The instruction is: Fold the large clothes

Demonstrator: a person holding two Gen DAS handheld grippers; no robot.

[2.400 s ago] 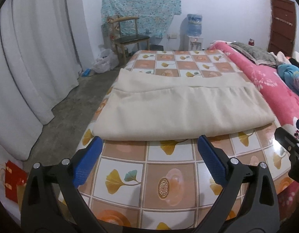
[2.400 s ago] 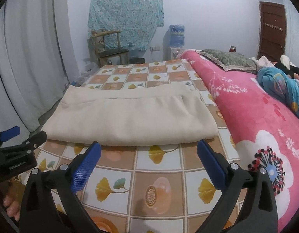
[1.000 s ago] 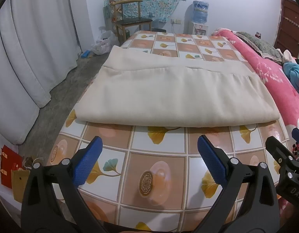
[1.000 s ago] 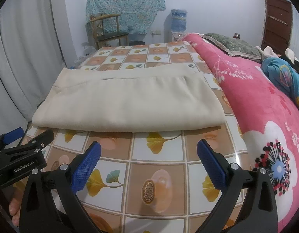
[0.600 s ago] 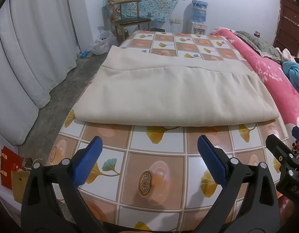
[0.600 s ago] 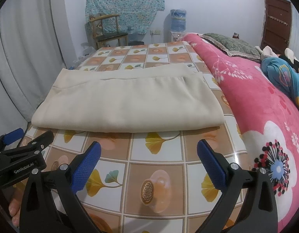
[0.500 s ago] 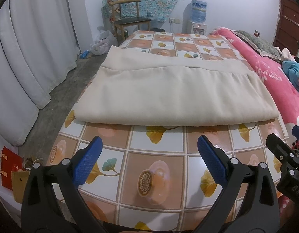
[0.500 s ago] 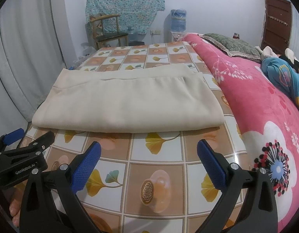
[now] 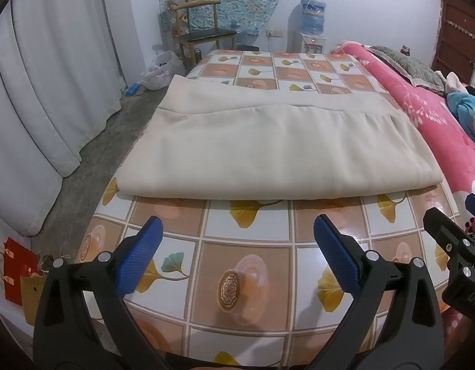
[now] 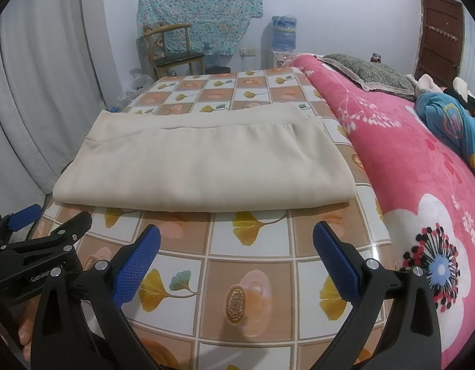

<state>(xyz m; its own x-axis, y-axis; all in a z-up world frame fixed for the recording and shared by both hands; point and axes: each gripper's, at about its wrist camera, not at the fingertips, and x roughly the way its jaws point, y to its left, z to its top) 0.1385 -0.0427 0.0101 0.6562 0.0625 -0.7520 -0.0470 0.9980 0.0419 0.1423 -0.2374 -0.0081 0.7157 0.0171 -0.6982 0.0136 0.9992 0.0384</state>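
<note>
A large cream cloth [image 9: 274, 151] lies folded in a flat rectangle on the tiled-pattern table [image 9: 243, 246]; it also shows in the right wrist view [image 10: 206, 166]. My left gripper [image 9: 237, 259] is open and empty, above the table's near edge, short of the cloth's folded front edge. My right gripper [image 10: 237, 259] is open and empty too, at the same distance from the cloth. The right gripper shows at the right edge of the left wrist view [image 9: 453, 246], and the left gripper at the left edge of the right wrist view [image 10: 36, 246].
A pink flowered blanket [image 10: 422, 185] covers the bed right of the table [image 10: 225, 98]. White curtains [image 9: 36, 92] hang at the left. A wooden chair [image 9: 203, 34] and a water dispenser [image 9: 311, 30] stand at the far wall. Red and brown bags [image 9: 18, 271] sit on the floor.
Over the last seconds both grippers rose and tilted down slightly, so the cloth sits lower and larger in view. In the last half second almost nothing moved.
</note>
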